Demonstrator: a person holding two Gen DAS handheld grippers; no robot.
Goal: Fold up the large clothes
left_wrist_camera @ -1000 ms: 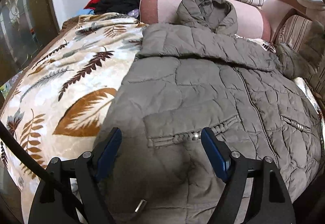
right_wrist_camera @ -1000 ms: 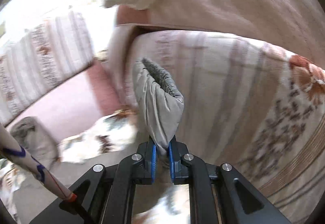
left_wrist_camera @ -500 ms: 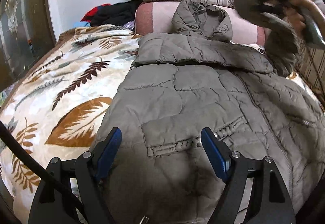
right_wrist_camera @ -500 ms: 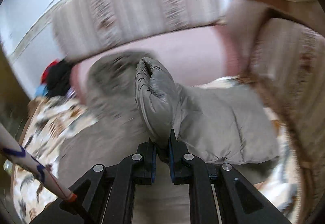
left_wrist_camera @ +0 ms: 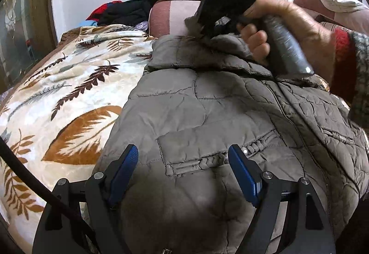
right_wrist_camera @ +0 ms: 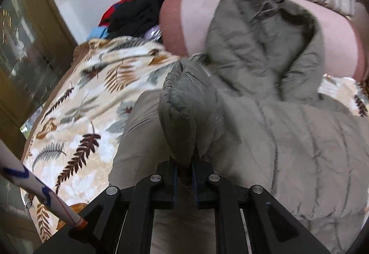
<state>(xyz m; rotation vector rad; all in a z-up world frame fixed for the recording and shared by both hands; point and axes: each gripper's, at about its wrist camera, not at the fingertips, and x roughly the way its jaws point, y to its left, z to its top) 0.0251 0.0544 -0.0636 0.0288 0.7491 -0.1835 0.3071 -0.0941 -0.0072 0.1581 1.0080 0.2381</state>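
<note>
Left wrist view: one olive quilted jacket (left_wrist_camera: 207,115) lay spread on one leaf-print blanket (left_wrist_camera: 69,92); left gripper (left_wrist_camera: 182,168) stood apart above its pocket. One right gripper (right_wrist_camera: 183,171), in one hand (left_wrist_camera: 288,30), was clamped on one sleeve cuff (right_wrist_camera: 184,111).

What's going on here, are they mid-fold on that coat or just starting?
Mid-fold. A person is folding a grey-green quilted jacket spread on a leaf-patterned blanket. The right gripper is shut on the sleeve cuff, holding it over the jacket's body near the hood. The left gripper hovers open over the lower front by the pocket, gripping nothing.
</note>
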